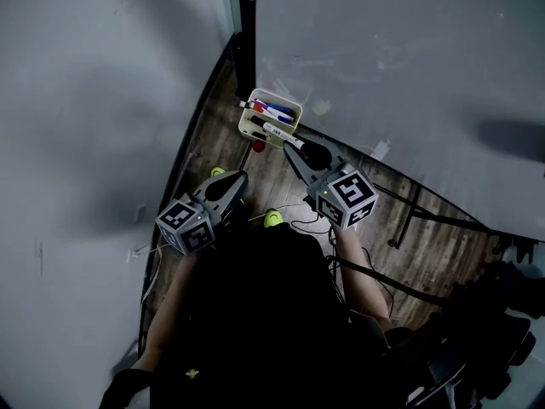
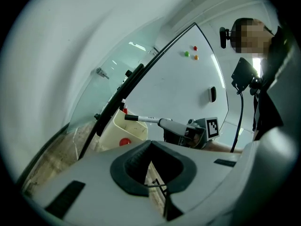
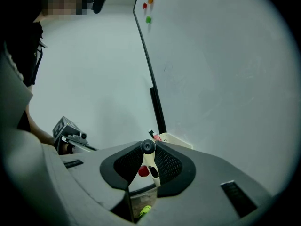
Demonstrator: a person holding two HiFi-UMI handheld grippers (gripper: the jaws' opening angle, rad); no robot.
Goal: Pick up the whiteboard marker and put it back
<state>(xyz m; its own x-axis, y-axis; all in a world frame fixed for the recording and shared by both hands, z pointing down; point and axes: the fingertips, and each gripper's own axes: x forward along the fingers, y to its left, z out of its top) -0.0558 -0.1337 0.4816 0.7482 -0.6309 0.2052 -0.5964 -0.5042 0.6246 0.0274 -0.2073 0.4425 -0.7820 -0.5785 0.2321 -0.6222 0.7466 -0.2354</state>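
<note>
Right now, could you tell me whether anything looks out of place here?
Nothing looks spilled or damaged. Only the marker is out of place: the right gripper holds it over the bin, where the other markers lie.

A whiteboard point(image 1: 400, 49) fills the upper right of the head view and a plain grey wall point(image 1: 94, 100) the left, with a black upright post point(image 1: 246, 24) between them at the top and wood-plank floor point(image 1: 266, 177) running down the middle. Two yellow-green balls point(image 1: 273, 219) lie on the planks near centre, thin cables point(image 1: 308, 221) beside the lower one, and black stand legs point(image 1: 426, 216) cross the floor at right. In the left gripper view three small magnets point(image 2: 195, 48), red, green and orange, sit high on the board, with a dark oblong block point(image 2: 212, 94) lower at its right
</note>
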